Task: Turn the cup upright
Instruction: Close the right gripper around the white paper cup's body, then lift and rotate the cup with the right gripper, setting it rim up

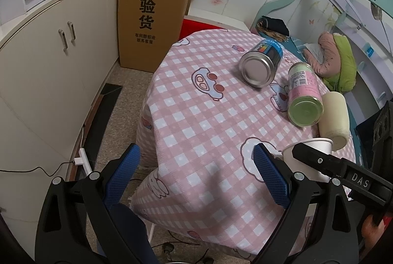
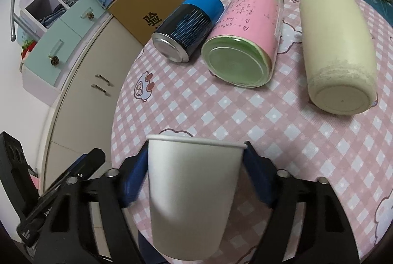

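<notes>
Between right gripper (image 2: 196,160) pads — white cup (image 2: 191,192), hidden mostly from left wrist.

Both wrist views angled down over table (image 1: 196,116), sharing three toppled cans (image 2: 235,43).

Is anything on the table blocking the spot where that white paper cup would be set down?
Nothing visible does. The right gripper holds the white paper cup over bare pink checked tablecloth. The blue-black can, pink-labelled green can and cream tumbler lie on their sides farther back.
</notes>
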`<action>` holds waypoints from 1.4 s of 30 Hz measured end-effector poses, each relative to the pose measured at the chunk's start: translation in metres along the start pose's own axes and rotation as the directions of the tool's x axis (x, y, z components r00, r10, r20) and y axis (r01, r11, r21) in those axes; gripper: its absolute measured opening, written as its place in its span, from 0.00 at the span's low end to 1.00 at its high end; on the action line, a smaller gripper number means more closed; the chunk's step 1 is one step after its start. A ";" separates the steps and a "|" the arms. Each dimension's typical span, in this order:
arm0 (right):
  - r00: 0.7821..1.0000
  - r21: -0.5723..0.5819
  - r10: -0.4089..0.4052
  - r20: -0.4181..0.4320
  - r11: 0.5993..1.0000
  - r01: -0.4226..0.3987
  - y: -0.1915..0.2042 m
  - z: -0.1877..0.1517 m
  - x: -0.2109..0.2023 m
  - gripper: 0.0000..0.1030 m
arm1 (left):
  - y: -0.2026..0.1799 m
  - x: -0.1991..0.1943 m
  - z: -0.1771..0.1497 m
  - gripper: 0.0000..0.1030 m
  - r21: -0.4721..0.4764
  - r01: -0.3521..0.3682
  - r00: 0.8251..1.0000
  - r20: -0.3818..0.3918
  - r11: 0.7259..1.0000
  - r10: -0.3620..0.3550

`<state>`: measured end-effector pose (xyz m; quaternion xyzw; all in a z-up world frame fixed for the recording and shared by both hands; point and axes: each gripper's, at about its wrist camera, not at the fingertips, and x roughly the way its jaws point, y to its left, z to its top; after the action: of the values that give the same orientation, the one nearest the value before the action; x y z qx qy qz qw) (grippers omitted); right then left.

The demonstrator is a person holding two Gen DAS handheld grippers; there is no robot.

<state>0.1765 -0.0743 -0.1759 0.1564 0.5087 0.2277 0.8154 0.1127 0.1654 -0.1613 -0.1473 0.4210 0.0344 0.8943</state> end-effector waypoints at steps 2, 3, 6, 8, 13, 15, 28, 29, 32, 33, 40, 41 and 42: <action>1.000 -0.017 -0.015 0.011 1.000 0.015 0.000 -0.001 -0.003 0.67 | -0.003 0.000 0.000 0.91 0.002 0.006 1.000 0.000 1.000 -0.006; 0.999 -0.031 -0.029 0.023 0.999 0.030 0.001 -0.001 -0.006 0.67 | -0.005 0.000 0.000 0.91 0.004 0.007 1.000 0.001 1.000 -0.007; 0.996 -0.069 -0.057 0.064 0.996 0.062 0.005 -0.001 -0.015 0.67 | -0.010 0.001 -0.001 0.91 0.012 0.015 1.000 0.000 1.000 -0.015; 0.992 -0.098 -0.080 0.099 0.991 0.089 0.008 0.000 -0.021 0.67 | -0.013 0.001 -0.001 0.91 0.015 0.022 1.000 -0.003 1.000 -0.022; 0.966 -0.162 -0.144 0.217 0.970 0.181 0.016 0.003 -0.034 0.67 | -0.022 0.002 -0.002 0.91 0.032 0.038 0.999 -0.006 0.999 -0.038; 0.960 -0.173 -0.135 0.247 0.968 0.181 0.016 0.004 -0.036 0.67 | -0.026 0.002 -0.003 0.91 0.039 0.047 0.999 -0.009 0.998 -0.046; 0.941 -0.209 -0.125 0.314 0.958 0.197 0.021 0.007 -0.031 0.68 | -0.031 0.003 -0.007 0.91 0.052 0.049 0.999 -0.018 0.997 -0.049; 0.942 -0.213 -0.125 0.313 0.957 0.198 0.021 0.008 -0.031 0.68 | -0.031 0.004 -0.007 0.91 0.053 0.049 0.999 -0.020 0.997 -0.048; 0.943 -0.212 -0.131 0.307 0.956 0.202 0.021 0.006 -0.031 0.68 | -0.031 0.003 -0.007 0.91 0.053 0.050 0.999 -0.021 0.997 -0.049; 0.943 -0.214 -0.130 0.306 0.956 0.201 0.021 0.006 -0.031 0.69 | -0.031 0.003 -0.006 0.91 0.054 0.050 0.999 -0.020 0.997 -0.049; 0.929 -0.233 -0.157 0.335 0.942 0.243 0.025 -0.008 -0.043 0.68 | -0.032 -0.006 -0.010 0.91 0.059 0.045 0.999 0.000 0.997 -0.045; 0.927 -0.233 -0.160 0.338 0.940 0.248 0.024 -0.011 -0.045 0.69 | -0.032 -0.007 -0.011 0.91 0.058 0.044 0.999 0.000 0.997 -0.044; 0.927 -0.234 -0.163 0.337 0.940 0.250 0.024 -0.014 -0.045 0.68 | -0.033 -0.009 -0.012 0.91 0.060 0.044 0.999 0.000 0.997 -0.044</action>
<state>0.1413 -0.0774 -0.1359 0.0218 0.3507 0.1799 0.9188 0.1044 0.1311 -0.1540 -0.1298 0.4178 0.0021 0.8992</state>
